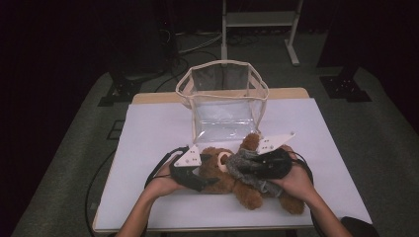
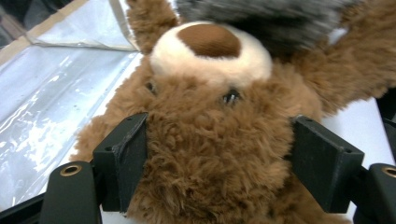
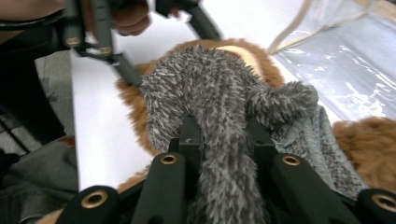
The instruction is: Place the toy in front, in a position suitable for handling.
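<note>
A brown teddy bear (image 1: 232, 183) lies on its back on the white table (image 1: 158, 128), wearing a grey fuzzy scarf (image 1: 245, 167). My left gripper (image 1: 207, 177) comes in from the left. In the left gripper view its two jaws press the fur on both sides of the bear's head (image 2: 210, 154), below the cream muzzle. My right gripper (image 1: 250, 166) reaches in from the right. In the right gripper view (image 3: 223, 135) its jaws are shut on a strand of the grey scarf (image 3: 205, 93) over the bear's chest. The left gripper (image 3: 116, 60) shows farther off there.
A clear plastic bag with cream trim (image 1: 222, 94) stands open just behind the bear, its transparent wall (image 2: 46, 93) lying close to the bear's head. A white frame's legs (image 1: 291, 39) stand on the floor beyond the table. Bare table lies left and right of the bear.
</note>
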`<action>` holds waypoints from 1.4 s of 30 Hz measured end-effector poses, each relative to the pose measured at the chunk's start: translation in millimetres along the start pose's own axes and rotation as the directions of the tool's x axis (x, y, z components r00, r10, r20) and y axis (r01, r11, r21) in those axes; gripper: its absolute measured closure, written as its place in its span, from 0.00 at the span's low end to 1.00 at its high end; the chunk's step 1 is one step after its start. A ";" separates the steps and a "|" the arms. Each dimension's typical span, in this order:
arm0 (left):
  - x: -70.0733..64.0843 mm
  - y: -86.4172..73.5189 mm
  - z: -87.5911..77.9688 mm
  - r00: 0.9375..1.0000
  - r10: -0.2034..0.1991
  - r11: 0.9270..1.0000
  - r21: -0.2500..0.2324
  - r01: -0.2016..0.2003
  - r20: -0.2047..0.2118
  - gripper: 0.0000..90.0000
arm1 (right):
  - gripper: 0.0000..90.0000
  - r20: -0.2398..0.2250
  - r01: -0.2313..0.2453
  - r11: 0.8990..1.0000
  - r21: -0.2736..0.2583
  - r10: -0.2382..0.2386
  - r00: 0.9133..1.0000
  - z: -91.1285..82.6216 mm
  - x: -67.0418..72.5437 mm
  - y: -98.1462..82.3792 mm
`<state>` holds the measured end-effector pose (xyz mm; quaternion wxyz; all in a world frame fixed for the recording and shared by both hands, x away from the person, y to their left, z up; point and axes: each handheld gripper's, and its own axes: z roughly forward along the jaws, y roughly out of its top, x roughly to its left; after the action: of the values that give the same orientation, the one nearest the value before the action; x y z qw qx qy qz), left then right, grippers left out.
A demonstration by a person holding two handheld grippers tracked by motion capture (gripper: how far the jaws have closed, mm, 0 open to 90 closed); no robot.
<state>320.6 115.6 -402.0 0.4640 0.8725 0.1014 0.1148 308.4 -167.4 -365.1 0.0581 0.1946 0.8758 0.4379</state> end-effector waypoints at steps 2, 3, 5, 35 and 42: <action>0.5 -0.1 0.2 1.000 -0.008 1.000 0.000 0.008 -0.006 0.26 | 0.81 -0.022 0.012 1.000 0.012 -0.012 1.000 0.7 4.8 0.0; 0.7 -0.3 0.4 1.000 -0.015 1.000 -0.002 0.015 -0.008 0.26 | 0.81 -0.032 0.018 1.000 0.020 -0.017 0.999 1.4 6.5 -0.1; 0.7 -0.4 0.4 1.000 -0.020 1.000 -0.003 0.020 -0.013 0.26 | 0.81 -0.045 0.039 0.998 0.053 -0.037 0.998 3.2 11.8 -0.4; 4.8 0.5 0.7 0.998 -0.067 0.998 0.009 0.067 -0.023 0.25 | 0.81 -0.182 0.126 0.977 0.173 -0.094 0.979 -20.1 17.1 -8.9; 4.2 -0.1 0.8 0.998 -0.061 0.998 0.008 0.061 -0.027 0.24 | 0.80 -0.188 0.145 0.973 0.180 -0.110 0.976 -2.0 24.1 -7.3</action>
<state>324.9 116.2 -402.0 0.4620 0.8694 0.1347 0.1117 283.6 -163.3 -368.0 -0.0110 0.1029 0.9265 0.3619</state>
